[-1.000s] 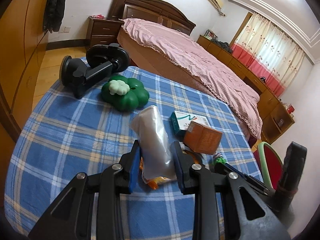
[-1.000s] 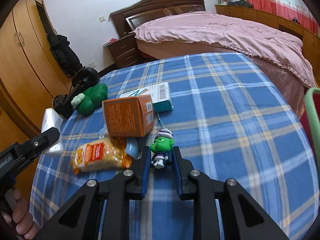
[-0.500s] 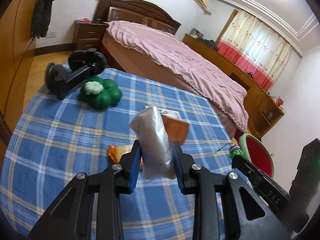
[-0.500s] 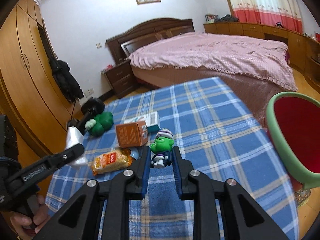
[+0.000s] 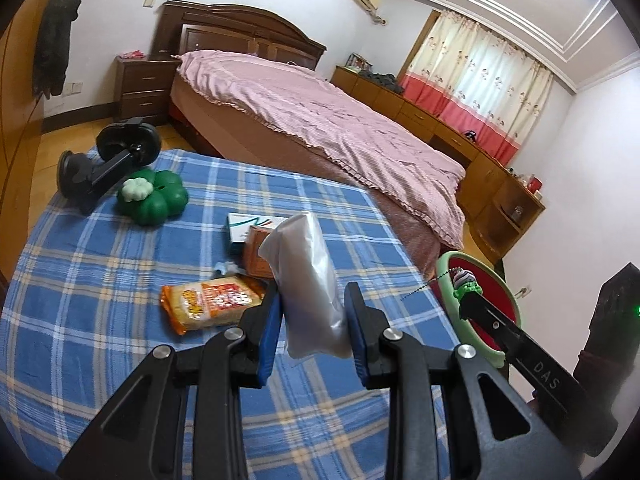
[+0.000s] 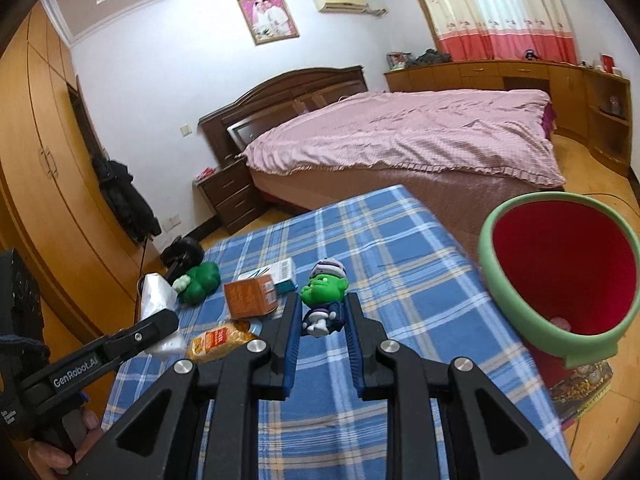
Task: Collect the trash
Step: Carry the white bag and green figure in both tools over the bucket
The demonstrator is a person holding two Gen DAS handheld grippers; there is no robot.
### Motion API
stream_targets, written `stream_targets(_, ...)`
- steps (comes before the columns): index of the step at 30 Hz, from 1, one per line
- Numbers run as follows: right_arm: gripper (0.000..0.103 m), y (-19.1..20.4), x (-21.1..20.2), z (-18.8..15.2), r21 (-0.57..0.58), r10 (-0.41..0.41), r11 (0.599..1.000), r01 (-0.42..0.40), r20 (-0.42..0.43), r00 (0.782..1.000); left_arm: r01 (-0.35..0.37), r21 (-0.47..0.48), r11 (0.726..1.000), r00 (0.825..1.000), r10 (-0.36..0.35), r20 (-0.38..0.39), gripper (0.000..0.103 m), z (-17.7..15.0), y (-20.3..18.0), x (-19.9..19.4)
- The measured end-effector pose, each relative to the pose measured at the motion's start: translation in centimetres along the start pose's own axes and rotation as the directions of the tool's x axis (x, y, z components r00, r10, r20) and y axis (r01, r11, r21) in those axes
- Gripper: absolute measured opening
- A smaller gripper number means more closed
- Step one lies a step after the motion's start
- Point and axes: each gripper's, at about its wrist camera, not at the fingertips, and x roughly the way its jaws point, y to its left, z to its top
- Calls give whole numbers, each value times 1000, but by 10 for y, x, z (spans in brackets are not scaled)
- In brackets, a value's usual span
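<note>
Left gripper [image 5: 311, 312] clamps white bag [image 5: 308, 276]; right gripper [image 6: 323, 320] clamps green figure [image 6: 322, 300]. Bring each above red bin [image 6: 520, 304] mouth, release only when centred.

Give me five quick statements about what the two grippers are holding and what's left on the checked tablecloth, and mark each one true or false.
1. The left gripper holds a clear plastic bag. True.
2. The right gripper is empty. False: it grips a green figure toy.
3. The orange snack packet lies on the tablecloth. True.
4. The red bin stands on the table. False: it stands on the floor beside it.
5. The orange box is inside the bin. False: it sits on the tablecloth.
</note>
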Motion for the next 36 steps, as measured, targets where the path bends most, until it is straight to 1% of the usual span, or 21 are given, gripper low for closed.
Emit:
stream_targets(9,23,-23,-32,3,45,-38,998,34,77,996,31,51,998,1000,-31,-3,31,-1,-33,0)
stream_targets(13,23,-36,-49,8,59,-63,997,56,116,991,56,77,995,998,-55,-8,31,1,-51,5)
stream_targets(21,23,-68,-65,17,106,-105,990,89,163,981,97,120,988,995,-94,-23,31,8,-86,18)
stream_targets(28,23,-100,-78,28,140,-154,982,129,189,970,153,167,974,988,-150,-30,31,12,-124,34)
stream_targets(36,24,-135,-90,34,174,-229,965,195,204,952,216,225,950,976,-202,-84,31,5,-171,62)
